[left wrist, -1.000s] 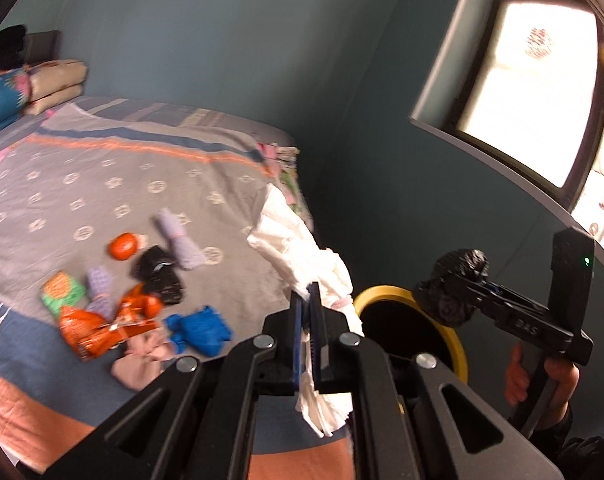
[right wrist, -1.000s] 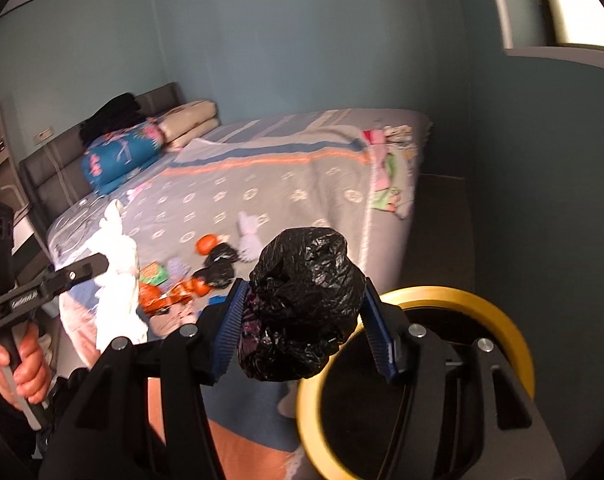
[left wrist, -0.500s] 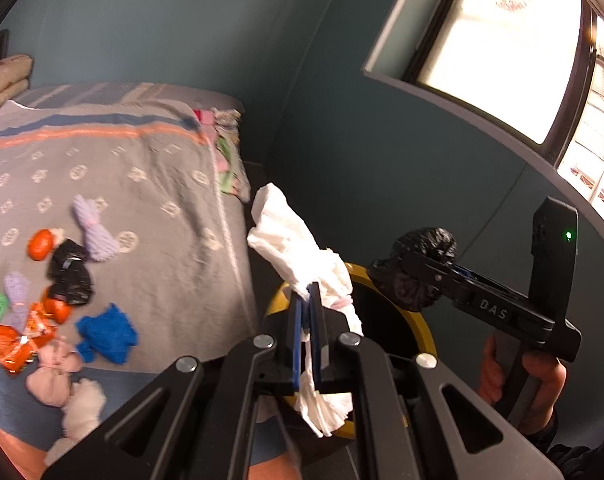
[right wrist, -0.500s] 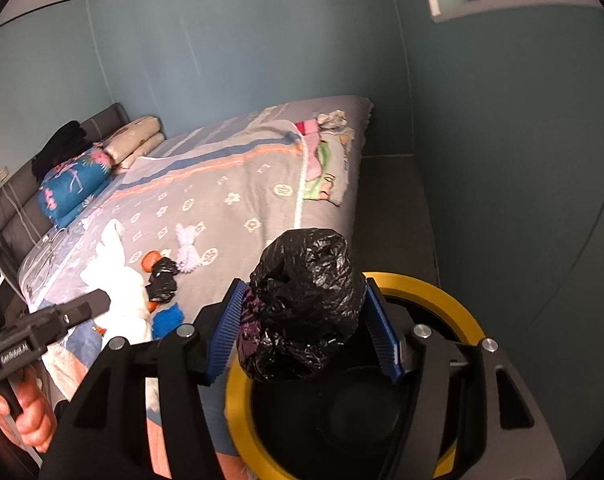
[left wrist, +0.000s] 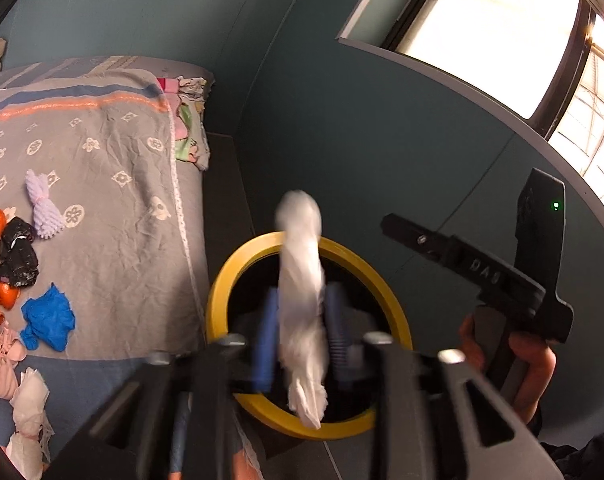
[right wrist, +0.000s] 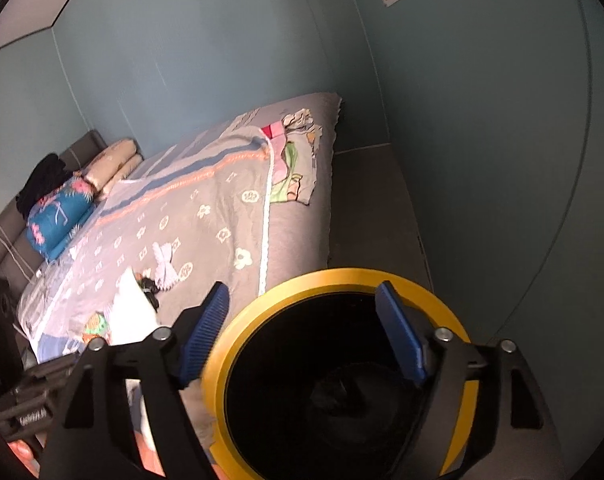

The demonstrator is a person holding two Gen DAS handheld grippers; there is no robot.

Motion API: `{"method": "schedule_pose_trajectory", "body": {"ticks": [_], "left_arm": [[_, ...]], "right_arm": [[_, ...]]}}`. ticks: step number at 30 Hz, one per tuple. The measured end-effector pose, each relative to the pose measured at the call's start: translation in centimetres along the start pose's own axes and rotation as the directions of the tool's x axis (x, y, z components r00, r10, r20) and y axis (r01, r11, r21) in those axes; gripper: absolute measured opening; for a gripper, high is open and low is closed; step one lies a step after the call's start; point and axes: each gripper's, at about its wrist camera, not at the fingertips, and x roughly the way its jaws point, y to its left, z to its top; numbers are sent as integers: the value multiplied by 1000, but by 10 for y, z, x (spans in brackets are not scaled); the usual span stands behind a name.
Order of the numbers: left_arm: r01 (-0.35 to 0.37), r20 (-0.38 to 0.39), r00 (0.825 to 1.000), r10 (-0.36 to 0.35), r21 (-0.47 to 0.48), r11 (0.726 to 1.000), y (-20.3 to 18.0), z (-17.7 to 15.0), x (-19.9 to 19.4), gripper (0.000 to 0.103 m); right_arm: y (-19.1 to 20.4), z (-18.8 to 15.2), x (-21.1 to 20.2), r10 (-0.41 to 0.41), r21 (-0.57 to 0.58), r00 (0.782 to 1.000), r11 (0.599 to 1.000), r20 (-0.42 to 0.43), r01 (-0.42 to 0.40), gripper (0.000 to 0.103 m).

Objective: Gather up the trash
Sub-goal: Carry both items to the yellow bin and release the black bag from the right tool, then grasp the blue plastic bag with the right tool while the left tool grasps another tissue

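Low centre of the left view: left tool (left wrist: 300,330) just opened, white tissue (left wrist: 304,300) loose between blue pads above yellow-rimmed bin (left wrist: 222,280). Right tool (right wrist: 302,336) spread wide, empty, just opened; black bag (right wrist: 342,394) inside bin.

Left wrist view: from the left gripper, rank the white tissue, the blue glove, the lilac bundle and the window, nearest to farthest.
1. white tissue, between the left gripper jaws, over the yellow-rimmed bin.
2. blue glove, left, on the bed's near part.
3. lilac bundle, farther up the bed.
4. window, top right, farthest.
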Motion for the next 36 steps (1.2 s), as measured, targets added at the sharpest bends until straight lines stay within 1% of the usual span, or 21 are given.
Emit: {"method": "schedule_pose_trajectory", "body": {"ticks": [1, 3, 4, 6, 9, 12, 15, 19, 24, 30, 33, 36], "left_arm": [[1, 7, 1000, -1, -14, 1000, 3, -1, -3, 45], [-3, 22, 1000, 4, -30, 1000, 10, -2, -11, 57], [-20, 34, 999, 21, -32, 999, 13, -2, -16, 60], [-53, 65, 996, 55, -30, 998, 20, -2, -27, 71], [-103, 108, 989, 105, -30, 994, 33, -2, -47, 80], [-143, 131, 980, 151, -67, 988, 53, -4, -67, 85], [-201, 154, 964, 216, -108, 974, 76, -7, -88, 87], [-253, 179, 943, 280, -162, 954, 102, -13, -118, 89], [-312, 180, 919, 352, -216, 925, 132, -24, -145, 89], [-368, 148, 899, 413, -258, 893, 161, -48, -162, 90], [-391, 126, 891, 437, -275, 878, 175, -61, -165, 90], [-424, 99, 880, 465, -282, 861, 186, -71, -164, 90]], "right_arm": [[-2, 1, -2, -3, 8, 1000, 1000, 9, 3, 77], [-3, 3, -5, -10, 14, 1000, 1000, 29, 10, 78], [-3, 4, -8, -14, 14, 999, 1000, 41, 14, 80], [1, 6, -10, -15, 8, 998, 1000, 59, 15, 81], [14, 5, -12, 16, -24, 998, 1000, 68, -14, 84], [30, 7, -11, 39, -56, 997, 998, 66, -35, 85], [50, 4, -5, 78, -83, 996, 994, 48, -74, 86], [83, -1, 7, 127, -137, 992, 983, 13, -124, 86], [126, -8, 24, 183, -190, 982, 964, -36, -187, 86], [172, -21, 48, 226, -241, 968, 939, -106, -246, 86], [188, -26, 60, 230, -261, 963, 930, -138, -259, 86], [207, -34, 80, 237, -276, 951, 918, -199, -286, 86]]}}
